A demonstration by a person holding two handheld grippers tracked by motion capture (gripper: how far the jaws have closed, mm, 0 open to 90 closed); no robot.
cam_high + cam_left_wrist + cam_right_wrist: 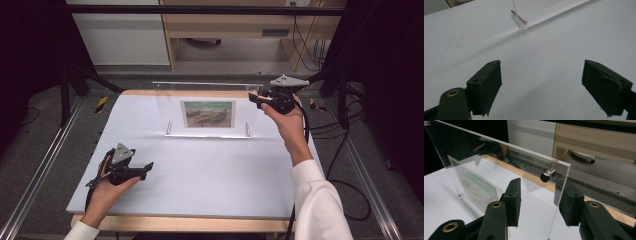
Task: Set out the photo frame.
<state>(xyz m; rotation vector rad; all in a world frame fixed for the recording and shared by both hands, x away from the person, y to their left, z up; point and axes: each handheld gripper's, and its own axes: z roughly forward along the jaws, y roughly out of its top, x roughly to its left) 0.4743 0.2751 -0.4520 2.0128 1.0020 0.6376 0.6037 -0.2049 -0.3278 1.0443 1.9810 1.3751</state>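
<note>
- Your right claw (256, 99) sits at the upper right corner of the clear acrylic frame (207, 107), its jaws spread to either side of the frame's edge.
- From the right gripper view, the frame's right edge stands between the two black pads (514, 201); the far pad looks close to the panel, but you cannot tell from here whether it touches, and the near pad is apart from it, so nothing is clamped.
- A small metal standoff (547, 174) pokes through the frame's corner just above your right claw.
- The frame stands upright toward the far side of the white surface (200, 170), and a printed picture (208, 113) of boats shows in its middle.
- Two metal pins (169, 127) stick out at the frame's bottom edge, one near each lower corner.
- Your left claw (148, 166) is released, jaws wide apart, held low over the surface well in front of the frame and off to its left.
- From the left gripper view, one of those pins (519, 17) lies ahead of the jaws, with bare surface between.
</note>
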